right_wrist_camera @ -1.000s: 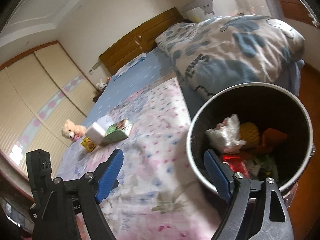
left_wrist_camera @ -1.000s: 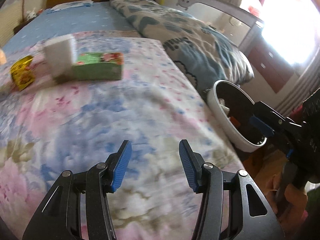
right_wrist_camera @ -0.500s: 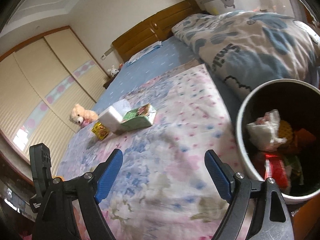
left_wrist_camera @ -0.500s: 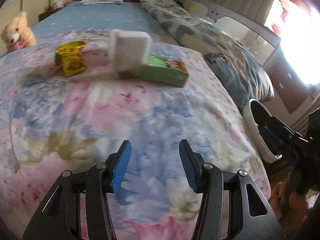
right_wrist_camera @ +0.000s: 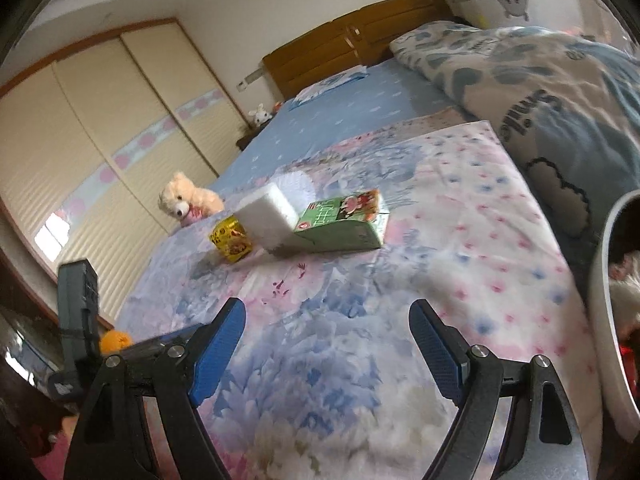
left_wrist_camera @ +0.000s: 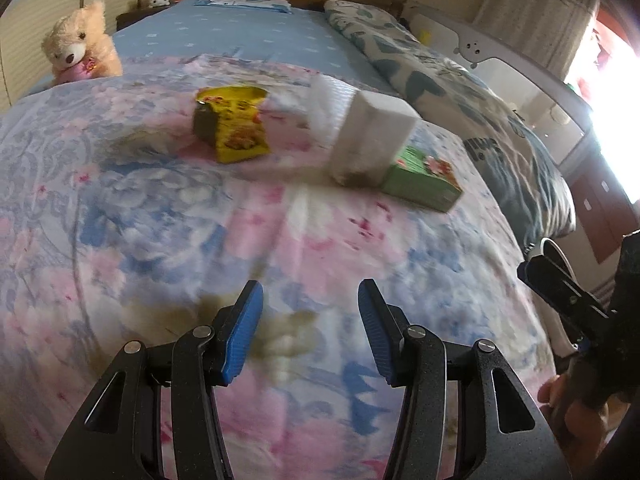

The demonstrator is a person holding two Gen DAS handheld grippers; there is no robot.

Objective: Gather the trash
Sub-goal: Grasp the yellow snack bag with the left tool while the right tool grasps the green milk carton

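Bin [right_wrist_camera: 600,320] now sidelined — carton [right_wrist_camera: 340,224] ahead

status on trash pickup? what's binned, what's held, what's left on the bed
Done: the bin at the bed's edge already holds some trash. In hand: nothing; the left gripper and right gripper are both open and empty above the quilt. Left: the yellow wrapper, white block and green carton lie on the bed.
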